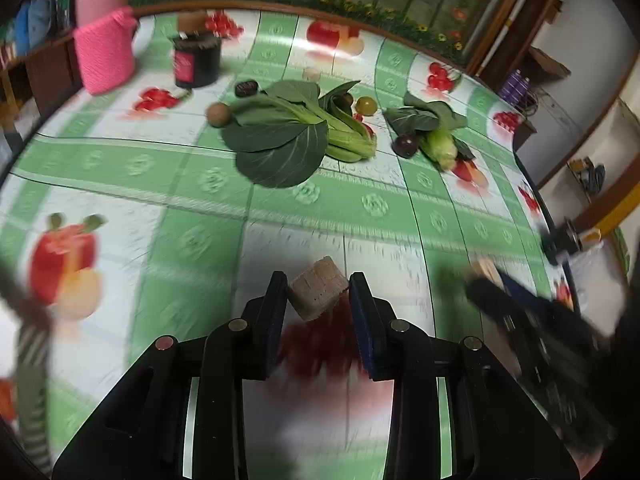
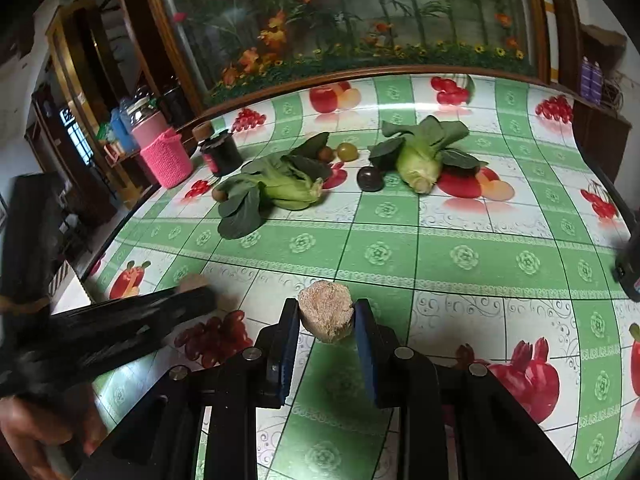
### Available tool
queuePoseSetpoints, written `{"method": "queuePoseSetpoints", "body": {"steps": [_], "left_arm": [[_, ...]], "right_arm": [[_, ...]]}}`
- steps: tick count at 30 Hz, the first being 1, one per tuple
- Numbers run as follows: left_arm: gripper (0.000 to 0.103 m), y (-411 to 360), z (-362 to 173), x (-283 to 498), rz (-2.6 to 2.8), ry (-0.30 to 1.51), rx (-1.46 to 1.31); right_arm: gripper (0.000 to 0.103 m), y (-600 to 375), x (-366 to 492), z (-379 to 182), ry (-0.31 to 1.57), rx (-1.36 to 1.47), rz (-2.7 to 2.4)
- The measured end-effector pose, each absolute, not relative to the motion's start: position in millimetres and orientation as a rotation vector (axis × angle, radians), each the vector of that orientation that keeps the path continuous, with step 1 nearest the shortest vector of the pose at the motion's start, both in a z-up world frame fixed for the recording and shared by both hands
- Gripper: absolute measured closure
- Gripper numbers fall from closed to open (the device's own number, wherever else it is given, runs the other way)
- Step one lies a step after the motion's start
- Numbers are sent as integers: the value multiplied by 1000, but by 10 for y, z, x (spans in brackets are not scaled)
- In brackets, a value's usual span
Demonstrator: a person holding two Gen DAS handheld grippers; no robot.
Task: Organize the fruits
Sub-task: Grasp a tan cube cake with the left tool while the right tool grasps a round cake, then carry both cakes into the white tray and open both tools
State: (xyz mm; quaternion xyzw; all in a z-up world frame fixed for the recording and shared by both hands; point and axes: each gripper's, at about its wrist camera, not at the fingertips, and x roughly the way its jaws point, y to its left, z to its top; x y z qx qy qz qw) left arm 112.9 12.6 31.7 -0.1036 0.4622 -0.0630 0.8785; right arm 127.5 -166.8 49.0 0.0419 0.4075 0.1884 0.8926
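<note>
My left gripper (image 1: 319, 294) is shut on a tan cube-shaped block (image 1: 318, 292), held above the near table. My right gripper (image 2: 326, 316) is shut on a tan rounded chunk (image 2: 326, 314). Far across the table lie fruits: a brown kiwi (image 1: 218, 114), a green-yellow round fruit (image 1: 366, 105), a dark plum (image 1: 405, 145) and a dark round fruit (image 1: 245, 88). In the right wrist view the plum (image 2: 370, 179) and the green fruit (image 2: 347, 151) lie between two leafy vegetables. The left gripper shows blurred at the left of the right view (image 2: 120, 320).
Two bok choy bunches (image 1: 296, 128) (image 1: 434, 128) lie among the fruits. A dark jar (image 1: 197, 60) and a pink knitted container (image 1: 106, 52) stand at the far left. The fruit-print tablecloth (image 2: 440, 256) covers the table, with a painted wall panel (image 2: 340, 12) behind.
</note>
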Motion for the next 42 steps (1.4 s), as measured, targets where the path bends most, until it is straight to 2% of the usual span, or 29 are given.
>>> {"method": "queuePoseSetpoints", "body": {"steps": [9, 19, 32, 42], "left_arm": [[72, 531, 620, -63, -117, 876, -130], [72, 1335, 744, -941, 37, 779, -39], [72, 2283, 793, -1492, 244, 729, -70], [72, 2521, 687, -1595, 322, 720, -49]], "right_arm": [[76, -1400, 1137, 551, 861, 182, 524], [76, -533, 40, 723, 836, 105, 769], [76, 588, -576, 736, 838, 21, 962], [76, 911, -726, 729, 848, -53, 1001]]}}
